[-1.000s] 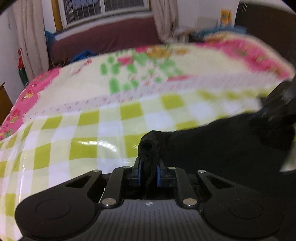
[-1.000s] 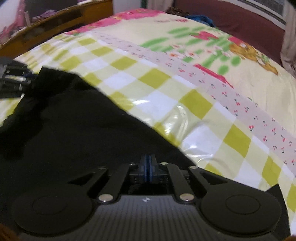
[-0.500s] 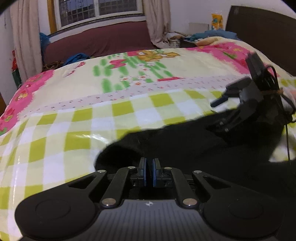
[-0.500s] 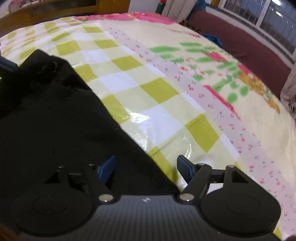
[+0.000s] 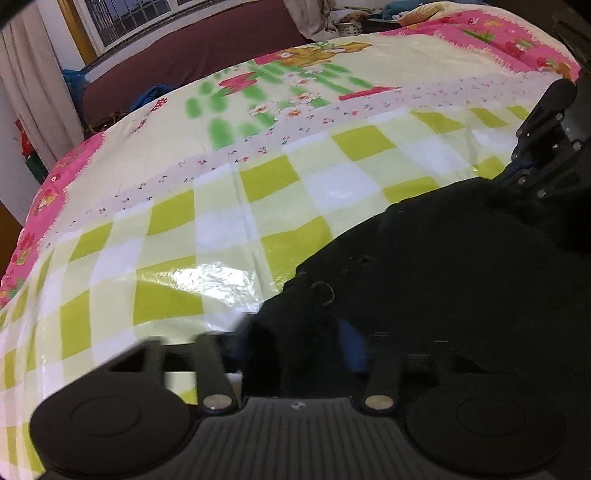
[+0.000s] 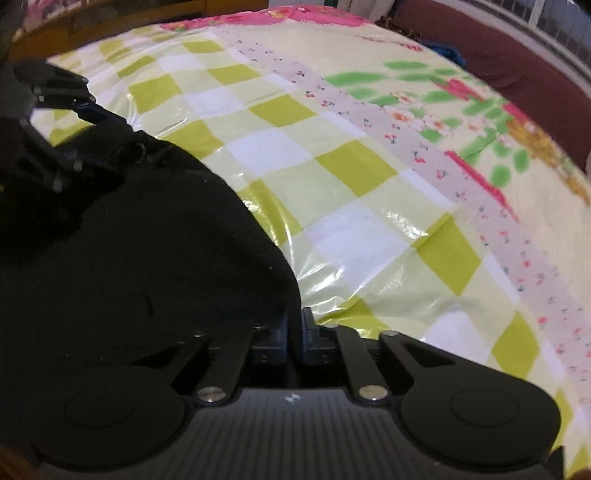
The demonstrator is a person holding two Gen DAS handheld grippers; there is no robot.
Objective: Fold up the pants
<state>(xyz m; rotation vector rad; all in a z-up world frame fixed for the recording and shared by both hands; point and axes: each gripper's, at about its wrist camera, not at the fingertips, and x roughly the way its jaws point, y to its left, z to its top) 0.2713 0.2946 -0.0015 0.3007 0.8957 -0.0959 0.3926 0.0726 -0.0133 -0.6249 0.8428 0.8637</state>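
Bedsheet with yellow-green and white squares lies past the fingers of both grippers, shiny like plastic in spots. Farther off it has green leaves, red flowers and a pink edge. Beyond that stands a dark red sofa under a barred window, with pale curtains at the side.

Black pants lie flat on the bedsheet. In the left wrist view they start between the fingers and stretch away to the right, up to the right gripper. In the right wrist view the pants run from the fingers off to the left, toward the left gripper. So the long side goes from one gripper to the other.

The left gripper has its fingers a little way apart; they have just been opening, with a bump of black cloth between them. The fingers look blurry. The right gripper has just closed, and its blue pads pinch the pants' edge.

No words can be read anywhere.
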